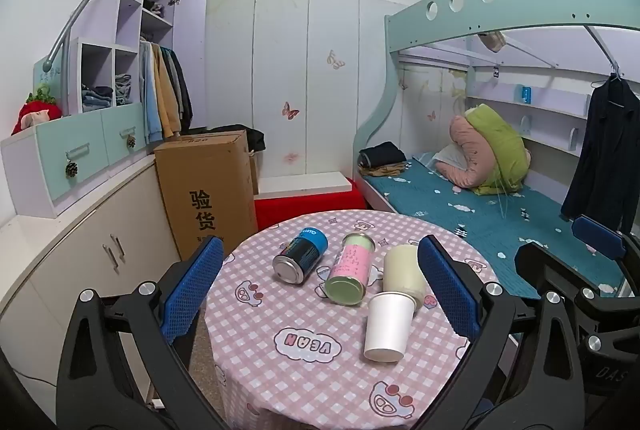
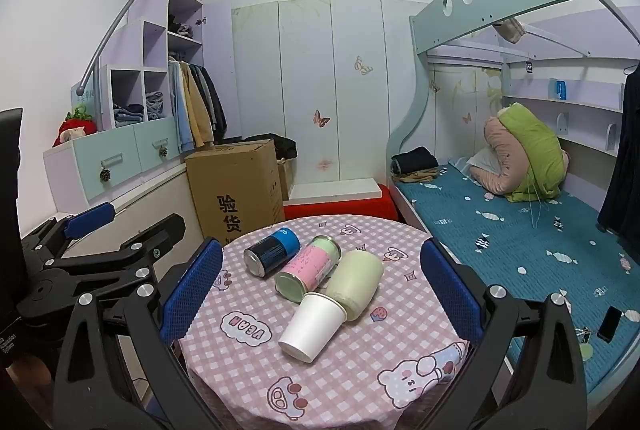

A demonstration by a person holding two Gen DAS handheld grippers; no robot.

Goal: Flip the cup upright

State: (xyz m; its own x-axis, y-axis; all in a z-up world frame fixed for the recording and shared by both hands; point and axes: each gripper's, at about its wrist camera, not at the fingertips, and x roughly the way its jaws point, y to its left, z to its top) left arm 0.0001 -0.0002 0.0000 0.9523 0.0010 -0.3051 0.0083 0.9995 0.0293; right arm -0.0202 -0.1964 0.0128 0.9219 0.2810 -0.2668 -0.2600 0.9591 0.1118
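A white paper cup lies on its side on the round table with the pink checked cloth, its base toward me. It also shows in the right wrist view. Its mouth end touches a cream cup that also lies on its side, seen too in the right wrist view. My left gripper is open and empty, above the table's near side. My right gripper is open and empty, with the cups between its blue pads and farther off.
A blue and black can and a pink and green can lie on their sides behind the cups. A cardboard box stands left of the table. A bunk bed is at the right, cabinets at the left.
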